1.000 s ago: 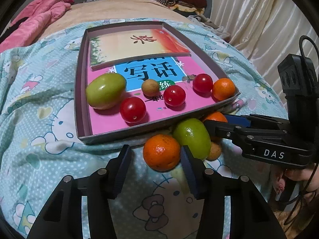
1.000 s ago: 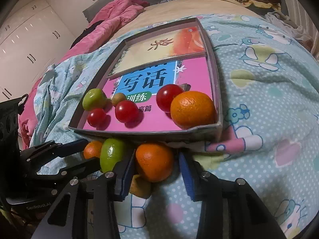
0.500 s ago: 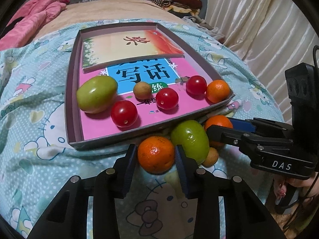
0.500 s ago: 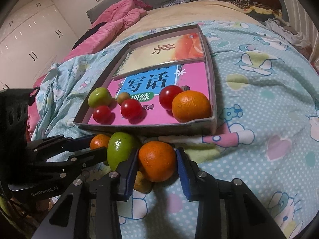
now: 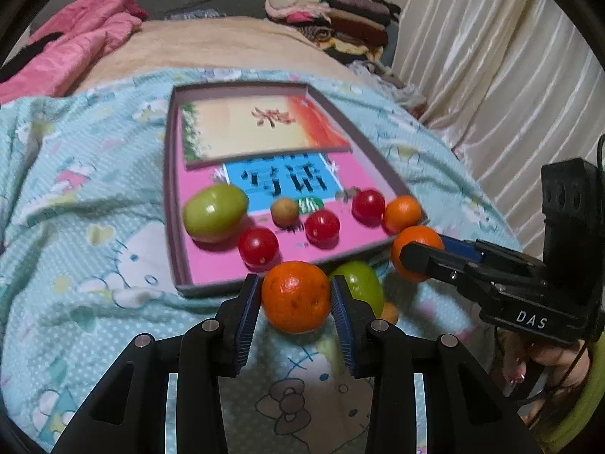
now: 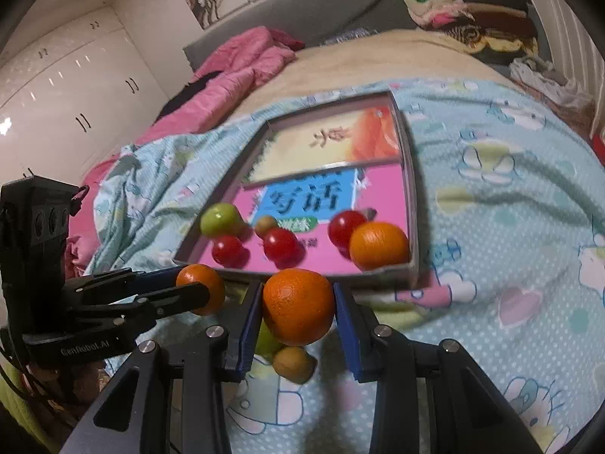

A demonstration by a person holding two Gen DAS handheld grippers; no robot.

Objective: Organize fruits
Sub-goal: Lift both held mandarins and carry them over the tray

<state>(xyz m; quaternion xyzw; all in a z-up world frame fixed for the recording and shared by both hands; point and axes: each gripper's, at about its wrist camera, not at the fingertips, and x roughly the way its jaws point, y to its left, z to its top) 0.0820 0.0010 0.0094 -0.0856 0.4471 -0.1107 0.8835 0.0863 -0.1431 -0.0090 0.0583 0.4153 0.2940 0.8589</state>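
Having lifted off the bed [image 5: 94,249], our left gripper [image 5: 296,295] and right gripper [image 6: 298,312] each clench a tangerine, ready for the tray [image 5: 171,204].

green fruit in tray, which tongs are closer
Left. The left tongs sit off the middle of the tray front wall, right tongs at its corner opposite the green fruit.

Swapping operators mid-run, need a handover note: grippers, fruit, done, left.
Left gripper: shut on an orange, at the tray's near edge.
Right gripper: shut on a second orange, also at the near edge.
Tray: holds a green fruit, three tomatoes, a small brown fruit and one orange.
Left on the blanket: another green fruit and a small brown fruit.
Next, probably: put both held oranges in the tray, then fetch those two.
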